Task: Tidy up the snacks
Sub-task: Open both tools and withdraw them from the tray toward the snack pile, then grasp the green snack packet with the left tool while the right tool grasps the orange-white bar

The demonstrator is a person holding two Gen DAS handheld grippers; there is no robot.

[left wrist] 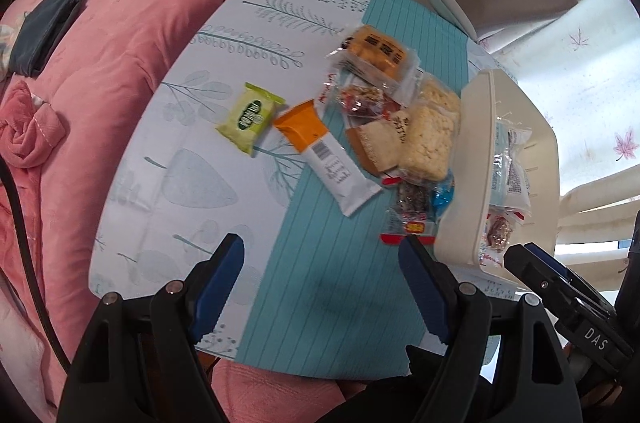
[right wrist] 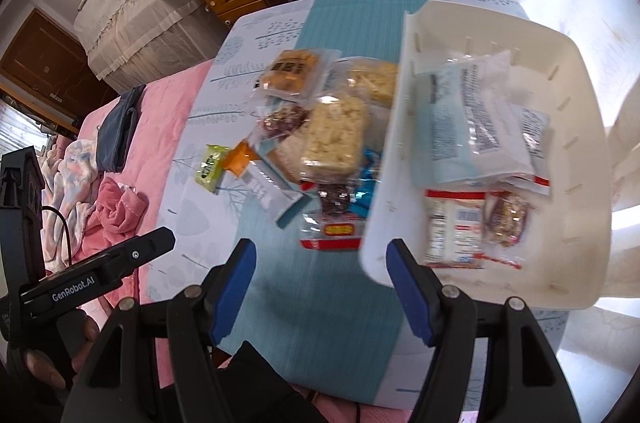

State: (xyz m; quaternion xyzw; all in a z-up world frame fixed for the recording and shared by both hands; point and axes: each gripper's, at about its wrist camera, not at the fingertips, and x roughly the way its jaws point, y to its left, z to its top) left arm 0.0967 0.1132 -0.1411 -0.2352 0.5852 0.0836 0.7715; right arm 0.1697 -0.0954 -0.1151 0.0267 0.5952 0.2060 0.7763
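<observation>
Two grippers hang over the small patterned table (left wrist: 224, 71), neither holding anything. Farthest left among the snacks lies a green packet (left wrist: 249, 116), flat and apart from the rest. Just right of it, touching at a corner, an orange-and-white bar wrapper (left wrist: 326, 157) lies on a slant. Next comes the heap: an orange-topped cake pack (left wrist: 374, 51) at the far end, two clear packs of pale puffed-rice cakes (left wrist: 428, 139) in the middle, and a dark candy in red-edged film (left wrist: 412, 213) nearest. At the right stands the white plastic bin (right wrist: 404, 127), with several sealed pouches already in it.

All of these look light, and the film looks slippery and crinkly. The rice cakes would likely crumble if squeezed, so I'd pinch them across the narrow sides or by a sealed end. The flat green packet probably needs lifting by an edge.

The left gripper (left wrist: 322, 277) stands wide over bare cloth; the right gripper (right wrist: 322, 277) stands open too, at the bin's near left corner.
</observation>
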